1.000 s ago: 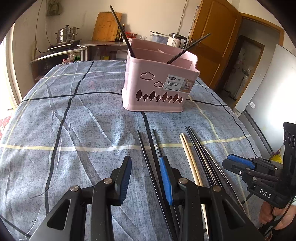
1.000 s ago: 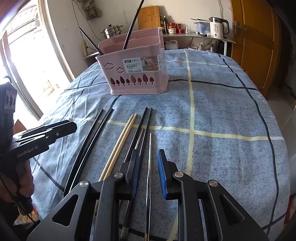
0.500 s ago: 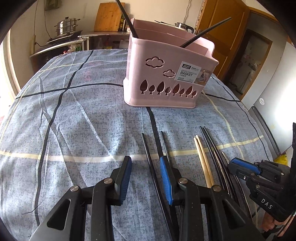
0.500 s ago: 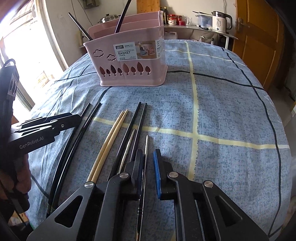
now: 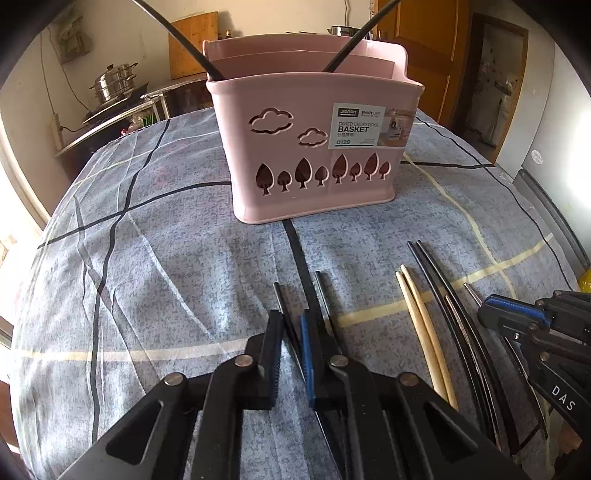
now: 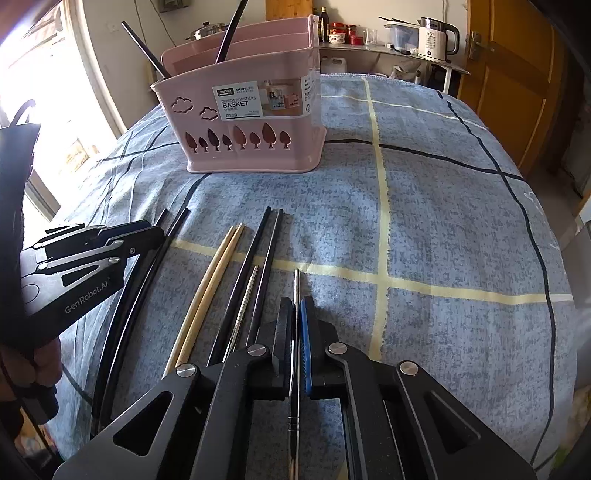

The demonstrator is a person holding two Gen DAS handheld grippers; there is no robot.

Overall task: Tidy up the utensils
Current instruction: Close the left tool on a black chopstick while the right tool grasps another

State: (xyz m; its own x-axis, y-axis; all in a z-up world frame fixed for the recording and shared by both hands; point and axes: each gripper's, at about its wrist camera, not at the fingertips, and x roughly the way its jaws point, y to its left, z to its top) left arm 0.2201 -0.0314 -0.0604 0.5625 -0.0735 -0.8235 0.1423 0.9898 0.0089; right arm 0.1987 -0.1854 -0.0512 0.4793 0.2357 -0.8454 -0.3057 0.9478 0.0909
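Near the pink basket [image 5: 314, 155], on the side toward the cameras, chopsticks lie in a row on the checked tabletop [image 6: 443, 229]. Level and low, the right hand-held gripper [image 6: 295, 332] has its jaws closed on a metal chopstick [image 6: 296, 291]. Left of it, the left hand-held gripper [image 5: 291, 347] straddles a black chopstick [image 5: 282, 306], jaws narrowly apart. Two black sticks [image 5: 177, 33] lean inside the basket.

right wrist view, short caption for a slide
Right tongs closing on a metal chopstick before the pink basket.
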